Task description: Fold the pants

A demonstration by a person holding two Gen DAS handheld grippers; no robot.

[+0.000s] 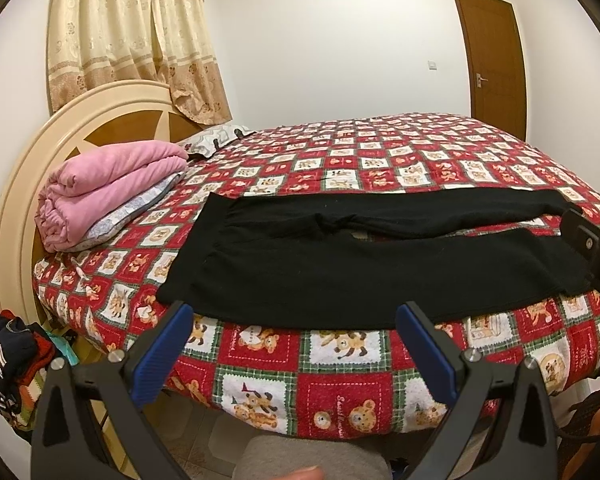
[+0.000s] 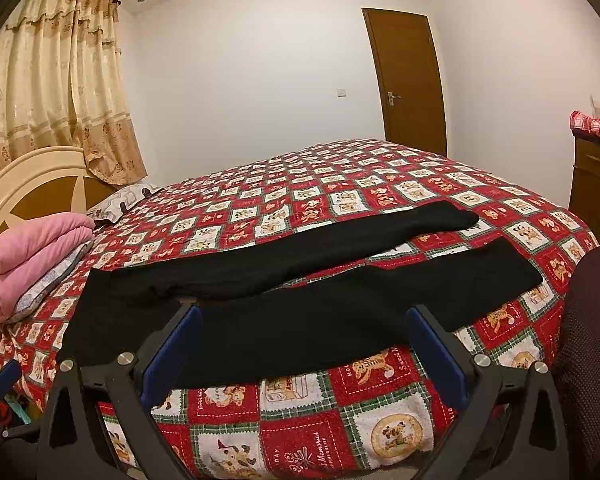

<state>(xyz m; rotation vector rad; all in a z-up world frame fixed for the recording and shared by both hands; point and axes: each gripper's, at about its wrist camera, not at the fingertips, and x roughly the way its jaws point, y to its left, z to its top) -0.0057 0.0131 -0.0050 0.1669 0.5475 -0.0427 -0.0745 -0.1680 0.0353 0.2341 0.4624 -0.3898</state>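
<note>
- Pants (image 2: 284,312): a black pair, laid flat and unfolded across the near side of the bed, waistband toward the headboard at 9 o'clock and the two legs running out toward 3 o'clock.
- The legs lie apart in a narrow V, with a strip of bedspread showing between them; the far leg ends in a rounded cuff, the near leg in a squarer one.
- The fabric looks matte, soft and slightly fuzzy (a knit or fleece, by its surface), with gathered creases near the crotch in the left wrist view (image 1: 340,264).
- The near edge of the pants runs along the rim of the mattress, just where the bedspread (image 2: 340,184) turns downward.
- That bedspread is a towelling-like cloth of red and white squares with green plaid borders and printed teddy bears.
- Left gripper (image 1: 296,356): its blue ribbed pads are spread wide, holding nothing, at 6 o'clock below the waist end of the pants.
- Right gripper (image 2: 304,356): likewise spread wide and empty, its fingers framing the near leg without visibly pinching it.
- At 9 o'clock a folded pink blanket (image 1: 108,188) rests on a pale pillow by the curved cream headboard (image 1: 24,184).
- Beige patterned curtains (image 2: 52,80) hang at 10 o'clock; a brown wooden door (image 2: 408,80) stands at 1 o'clock.
</note>
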